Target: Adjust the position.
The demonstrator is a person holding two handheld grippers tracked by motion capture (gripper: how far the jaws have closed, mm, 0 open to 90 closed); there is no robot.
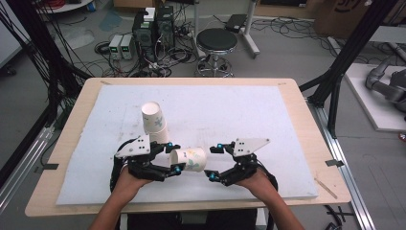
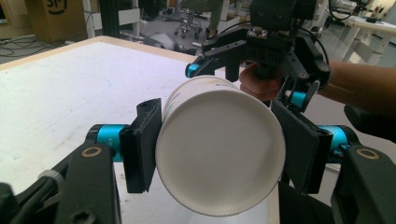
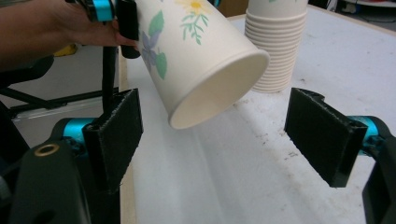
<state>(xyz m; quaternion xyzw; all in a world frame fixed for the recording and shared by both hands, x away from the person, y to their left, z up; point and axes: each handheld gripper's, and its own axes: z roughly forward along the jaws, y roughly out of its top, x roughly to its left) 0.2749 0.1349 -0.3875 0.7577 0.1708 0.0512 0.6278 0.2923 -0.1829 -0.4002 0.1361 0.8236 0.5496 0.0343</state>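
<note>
A paper cup with a flower print lies sideways in the air, and my left gripper is shut on its base end. In the left gripper view the cup's white bottom faces the camera between the two black pads. Its open mouth points toward my right gripper, which stands open a little in front of the rim without touching it. In the high view the right gripper sits just right of the cup. A stack of upside-down paper cups stands on the white board behind the left gripper.
The white board covers a wooden table whose front edge runs just behind the person's hands. Beyond the far edge stand a black stool and electronics with cables on the floor. Black frame posts rise at the right.
</note>
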